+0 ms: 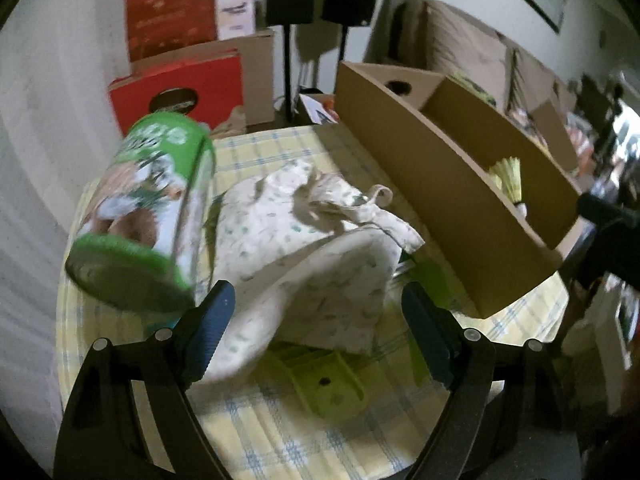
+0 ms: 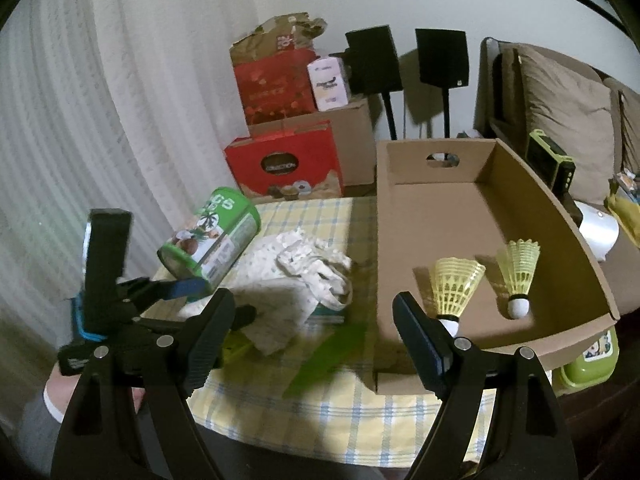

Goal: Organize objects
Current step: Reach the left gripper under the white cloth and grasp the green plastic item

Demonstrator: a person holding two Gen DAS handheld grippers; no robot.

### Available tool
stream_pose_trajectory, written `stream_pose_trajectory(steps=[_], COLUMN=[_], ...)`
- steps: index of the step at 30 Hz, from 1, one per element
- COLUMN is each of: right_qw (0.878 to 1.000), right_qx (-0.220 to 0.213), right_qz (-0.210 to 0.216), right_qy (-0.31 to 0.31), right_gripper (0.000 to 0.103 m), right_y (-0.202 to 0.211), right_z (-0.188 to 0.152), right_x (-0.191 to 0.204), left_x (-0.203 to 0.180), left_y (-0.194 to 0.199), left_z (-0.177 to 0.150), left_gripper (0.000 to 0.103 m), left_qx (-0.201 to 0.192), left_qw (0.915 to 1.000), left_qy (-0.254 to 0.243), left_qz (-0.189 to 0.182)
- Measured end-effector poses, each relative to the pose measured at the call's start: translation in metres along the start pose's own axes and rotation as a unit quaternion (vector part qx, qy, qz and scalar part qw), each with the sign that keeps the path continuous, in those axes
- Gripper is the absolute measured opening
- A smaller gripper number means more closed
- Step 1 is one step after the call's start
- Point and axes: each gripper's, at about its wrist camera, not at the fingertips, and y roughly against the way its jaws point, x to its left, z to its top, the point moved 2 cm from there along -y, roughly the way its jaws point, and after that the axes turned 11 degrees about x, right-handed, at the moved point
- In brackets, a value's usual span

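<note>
The left claw (image 1: 316, 308) is hanging released, its jaws spread wide over a spotted cloth (image 1: 312, 248) that is lying crumpled on the checked table (image 1: 280, 420). A green can (image 1: 148, 216) is tilting in the air just left of that claw's left finger; whether it is touching the finger cannot be told, and it is blurred. A green plastic piece (image 1: 324, 380) is lying under the cloth's near edge. The right claw (image 2: 314, 336) is also standing released, gripping nothing, near the front wall of the cardboard box (image 2: 420, 216). Two yellow shuttlecocks (image 2: 456, 284) are resting inside the box, near its front right corner.
</note>
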Motion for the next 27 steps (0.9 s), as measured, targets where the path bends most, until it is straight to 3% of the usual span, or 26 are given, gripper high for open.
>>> stream_pose_trajectory(steps=[6,9,13,19,22,27], right_qw=[1.0,1.0,0.999,0.999,0.999,0.999], right_qx=[0.002,0.003,0.005,0.0,-0.003,-0.004], right_qz=[-0.005,-0.005,-0.004,-0.005,-0.005,-0.002], right_qy=[-0.007,-0.016,-0.033,-0.042,-0.046,-0.054], right_gripper=[0.083,0.083,0.083,0.083,0.083,0.083], right_y=[0.008,0.01,0.011,0.018,0.021,0.024], right_z=[-0.002,-0.006,-0.007,-0.009,-0.01,-0.013], right_x=[-0.006,-0.011,-0.019,-0.027,-0.031,-0.037], left_x=[-0.002,-0.002,-0.017,-0.045,-0.055,-0.066], left_y=[-0.005,0.004,0.006,-0.005,-0.012,-0.024], left_z=[0.006,-0.001,-0.012,-0.016,-0.017,-0.02], left_gripper=[0.083,0.083,0.083,0.082,0.071,0.065], left_qx=[0.006,-0.006,0.006,0.025,0.038,0.064], left_qw=[1.0,0.9992,0.9971,0.9966,0.9955,0.9931], left_qy=[0.007,0.02,0.014,-0.012,-0.019,-0.031], left_qz=[0.001,-0.034,-0.074,-0.078,-0.085,-0.093])
